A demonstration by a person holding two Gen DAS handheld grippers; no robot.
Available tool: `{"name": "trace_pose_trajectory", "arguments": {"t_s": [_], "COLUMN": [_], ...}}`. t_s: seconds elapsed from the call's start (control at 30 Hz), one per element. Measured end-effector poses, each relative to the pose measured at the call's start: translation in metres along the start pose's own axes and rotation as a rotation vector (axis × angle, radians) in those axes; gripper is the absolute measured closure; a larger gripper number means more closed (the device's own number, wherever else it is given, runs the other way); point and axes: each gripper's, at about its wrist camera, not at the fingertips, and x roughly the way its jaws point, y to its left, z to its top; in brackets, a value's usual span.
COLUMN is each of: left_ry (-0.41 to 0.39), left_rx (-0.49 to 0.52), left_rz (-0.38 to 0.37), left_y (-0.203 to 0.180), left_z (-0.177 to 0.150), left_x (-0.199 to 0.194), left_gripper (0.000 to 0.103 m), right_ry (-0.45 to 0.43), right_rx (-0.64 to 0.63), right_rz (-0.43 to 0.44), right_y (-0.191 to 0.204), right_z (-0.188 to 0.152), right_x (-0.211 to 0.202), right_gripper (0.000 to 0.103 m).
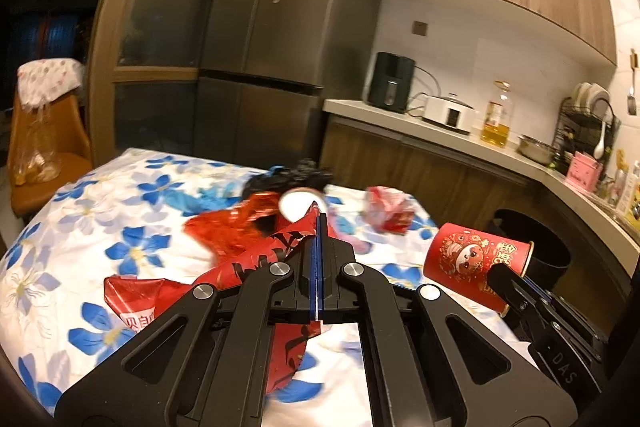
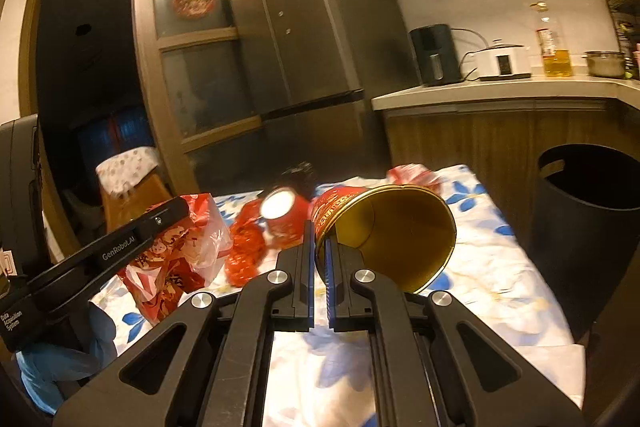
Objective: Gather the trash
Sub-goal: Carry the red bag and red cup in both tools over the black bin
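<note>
Gripping a red plastic wrapper [image 1: 256, 267], the left hand-held gripper [image 1: 318, 223] has its jaws pressed flat together on the film, lifted above the floral tabletop [image 1: 80, 227]. The right hand-held gripper [image 2: 319, 231] pinches the rim of a red paper cup [image 2: 384, 231], gold inside, tipped sideways just left of the black trash bin [image 2: 592, 211]. More red wrappers [image 2: 244, 247] lie on the cloth left of the bin.
</note>
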Motion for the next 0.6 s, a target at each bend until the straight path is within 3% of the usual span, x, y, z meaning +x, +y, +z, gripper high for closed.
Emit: {"name": "trace_pose_trajectory", "arguments": {"t_s": [0.6], "left_ry": [0.010], "left_rx": [0.114], "left_rz": [-0.199], "left_y": [-0.119], "left_z": [0.002], "left_x": [0.026], "left_gripper": [0.103], "right_ry": [-0.100], "right_rx": [0.055], "right_rz": [-0.226], "right_y": [-0.083], "right_z": [0.023], "right_x": [-0.044], "right_gripper": [0.098]}}
